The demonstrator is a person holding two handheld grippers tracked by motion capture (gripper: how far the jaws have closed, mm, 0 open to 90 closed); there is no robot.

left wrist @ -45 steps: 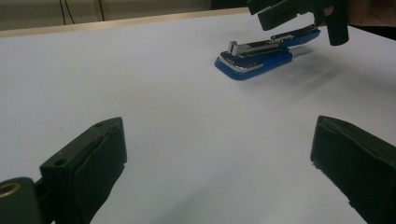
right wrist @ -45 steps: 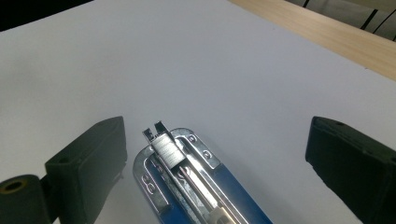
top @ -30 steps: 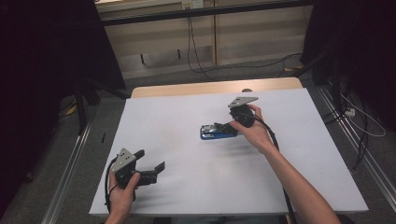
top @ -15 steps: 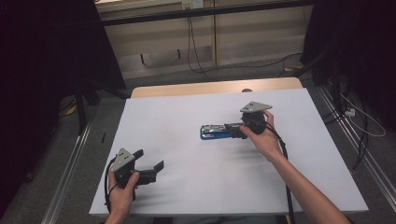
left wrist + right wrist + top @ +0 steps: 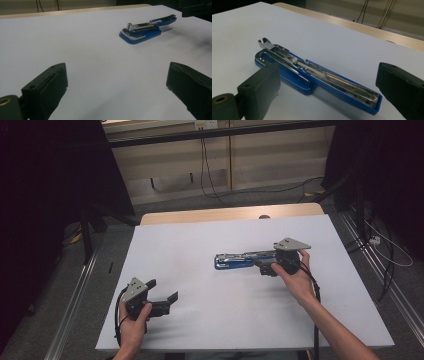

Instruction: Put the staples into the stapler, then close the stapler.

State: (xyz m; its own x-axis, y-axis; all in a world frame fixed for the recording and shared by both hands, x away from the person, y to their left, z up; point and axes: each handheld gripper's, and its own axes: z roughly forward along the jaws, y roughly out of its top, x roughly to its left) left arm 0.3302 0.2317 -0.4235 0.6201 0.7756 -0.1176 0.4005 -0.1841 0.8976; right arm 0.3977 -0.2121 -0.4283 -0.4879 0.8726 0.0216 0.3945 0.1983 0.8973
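One stapler (image 5: 240,260) — opened flat | long axis left-right — base end leftward

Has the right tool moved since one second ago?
Yes. In the high view the right tool has shifted rightward along the blue stapler, toward the table's right edge.

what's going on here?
A person at a white table holds a gripper in each hand. The right gripper sits open at the near end of a blue stapler, which lies swung open on the table, not gripped. The left gripper hangs open at the near left, apart from it.
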